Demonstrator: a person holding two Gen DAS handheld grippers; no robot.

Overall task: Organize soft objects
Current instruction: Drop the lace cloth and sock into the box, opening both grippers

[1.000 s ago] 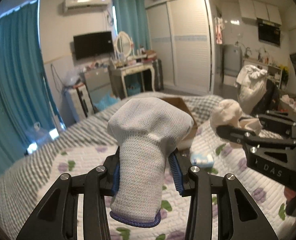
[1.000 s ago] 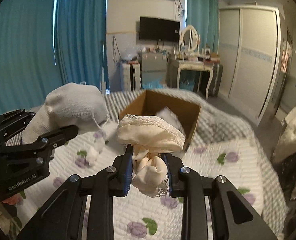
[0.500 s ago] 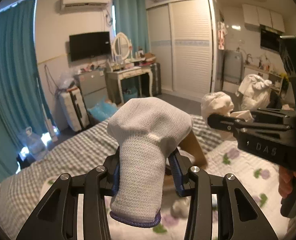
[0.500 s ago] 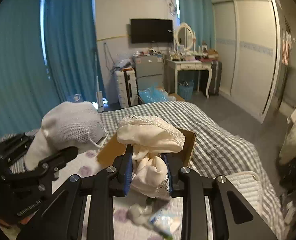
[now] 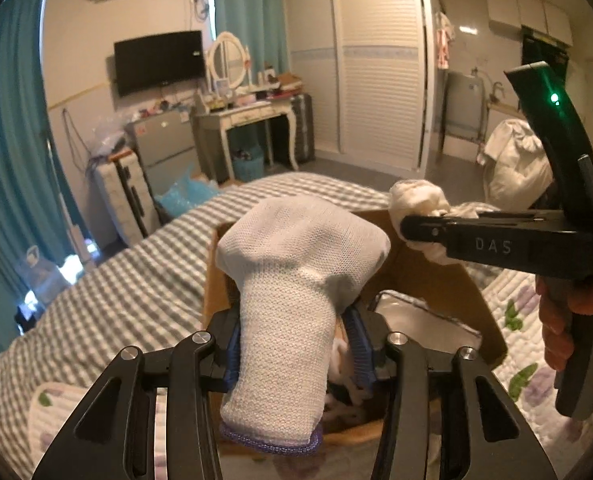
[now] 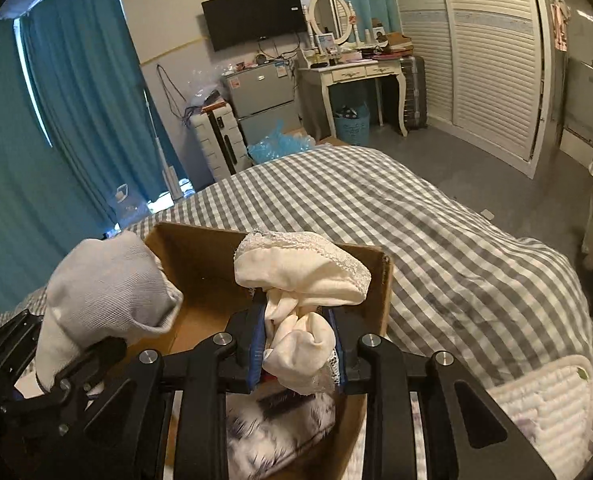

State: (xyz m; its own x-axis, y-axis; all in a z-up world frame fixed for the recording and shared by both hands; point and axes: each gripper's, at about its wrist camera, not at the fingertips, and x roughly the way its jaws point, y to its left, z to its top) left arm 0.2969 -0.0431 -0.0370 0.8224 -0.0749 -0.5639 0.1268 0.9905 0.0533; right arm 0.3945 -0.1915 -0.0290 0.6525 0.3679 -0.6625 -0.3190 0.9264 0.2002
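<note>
Left wrist view: the left gripper (image 5: 296, 350) tilts down over an open cardboard box (image 5: 484, 304) on the bed (image 5: 136, 272). Its jaws have just been opening, with a knitted white sock (image 5: 292, 304), purple-edged at the cuff, upright between the blue pads; whether they still press it cannot be told. At right, a hand (image 5: 568, 320) holds the right gripper (image 6: 298, 344), clamped tight on a crumpled cream cloth (image 6: 300, 292) with lace trim, over the same box.
</note>
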